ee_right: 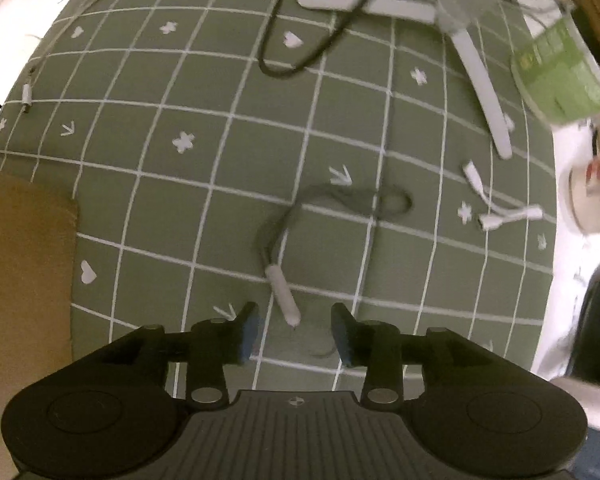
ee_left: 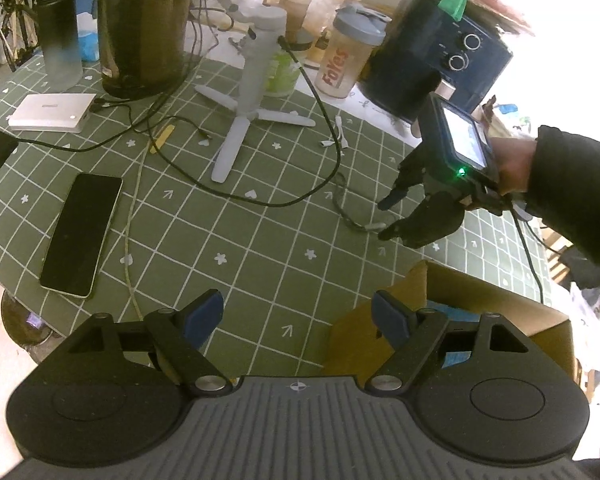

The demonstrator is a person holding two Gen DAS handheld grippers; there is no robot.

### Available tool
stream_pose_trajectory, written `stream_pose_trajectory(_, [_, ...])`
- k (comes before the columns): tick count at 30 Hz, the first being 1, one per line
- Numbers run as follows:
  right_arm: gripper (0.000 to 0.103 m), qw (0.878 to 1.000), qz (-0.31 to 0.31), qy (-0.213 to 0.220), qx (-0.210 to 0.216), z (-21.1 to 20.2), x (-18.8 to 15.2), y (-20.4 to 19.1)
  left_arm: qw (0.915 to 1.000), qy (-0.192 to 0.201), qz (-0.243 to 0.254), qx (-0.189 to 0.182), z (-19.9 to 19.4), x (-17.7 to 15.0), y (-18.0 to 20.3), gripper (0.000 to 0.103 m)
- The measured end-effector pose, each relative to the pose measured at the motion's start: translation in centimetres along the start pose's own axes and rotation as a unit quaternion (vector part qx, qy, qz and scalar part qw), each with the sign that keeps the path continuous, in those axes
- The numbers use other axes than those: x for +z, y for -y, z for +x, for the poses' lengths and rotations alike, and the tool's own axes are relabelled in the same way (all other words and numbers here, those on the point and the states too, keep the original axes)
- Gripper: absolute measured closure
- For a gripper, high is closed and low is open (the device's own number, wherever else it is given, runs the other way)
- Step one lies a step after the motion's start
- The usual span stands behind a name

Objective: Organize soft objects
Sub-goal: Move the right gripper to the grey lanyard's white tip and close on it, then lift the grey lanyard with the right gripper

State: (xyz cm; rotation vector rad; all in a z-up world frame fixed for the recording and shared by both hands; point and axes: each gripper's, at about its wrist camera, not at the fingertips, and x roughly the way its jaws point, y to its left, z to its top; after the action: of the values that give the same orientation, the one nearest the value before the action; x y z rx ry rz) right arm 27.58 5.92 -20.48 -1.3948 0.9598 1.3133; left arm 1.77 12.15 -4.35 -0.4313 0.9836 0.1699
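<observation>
A short grey cable (ee_right: 324, 196) with a white plug (ee_right: 284, 292) lies on the green checked tablecloth (ee_right: 148, 208). My right gripper (ee_right: 296, 332) points down over it, jaws partly apart. The plug's tip sits between the blue pads (ee_right: 248, 332) without touching either. In the left wrist view the same right gripper (ee_left: 388, 218), held by a hand in a dark sleeve, hovers at the cable's end (ee_left: 348, 212). My left gripper (ee_left: 298, 318) stands open and empty above the cloth, beside an open cardboard box (ee_left: 480, 292), which the right wrist view shows at its left edge (ee_right: 20, 260).
A phone (ee_left: 82, 236), a white power bank (ee_left: 52, 112), a grey tripod gimbal (ee_left: 252, 80), a dark jug (ee_left: 144, 28), bottles (ee_left: 58, 28), a shaker (ee_left: 348, 56) and a dark blue appliance (ee_left: 440, 60) crowd the table. Black cables (ee_left: 320, 100) loop across it. A white adapter (ee_right: 500, 208) lies to the right.
</observation>
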Motion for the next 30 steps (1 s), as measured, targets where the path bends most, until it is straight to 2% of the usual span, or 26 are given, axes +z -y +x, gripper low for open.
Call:
stream_pose_trajectory(4, [0.064,1.000,-0.016,-0.015,0.013,0.5,0.8,-0.2,1.0000,0.001,0.000,0.000,-0.2,-0.1,0.0,0.022])
stream_pose_trajectory(5, [0.068,0.999,-0.022,-0.025,0.019,0.8,1.0,-0.4,1.0000,0.001,0.001,-0.001,-0.2,-0.1,0.0,0.022])
stream_pose_trajectory(7, [0.084,0.999,-0.022,-0.029,0.038,0.9,1.3,-0.3,1.0000,0.002,0.001,-0.001,-0.3,-0.1,0.0,0.022])
stream_pose_trajectory(9, [0.092,0.998,-0.019,-0.033,0.048,1.0,1.5,-0.4,1.0000,0.002,0.001,-0.001,-0.3,-0.2,0.0,0.022])
stream_pose_trajectory(17, [0.093,0.998,-0.003,-0.049,0.048,1.1,1.3,-0.8,1.0000,0.006,0.003,-0.003,-0.5,-0.1,-0.1,0.022])
stream_pose_trajectory(18, [0.093,0.998,0.002,-0.048,0.043,1.0,0.1,-1.4,1.0000,0.006,0.004,-0.004,-0.5,-0.1,-0.1,0.022])
stream_pose_trajectory(24, [0.093,0.998,0.053,-0.032,0.032,0.1,-2.5,-1.7,0.9998,0.010,0.015,-0.009,-0.5,0.2,0.2,0.022])
stream_pose_trajectory(30, [0.093,0.992,0.121,-0.002,0.025,-1.8,-5.8,-1.8,0.9992,0.009,0.034,-0.017,-0.2,0.9,0.9,0.022])
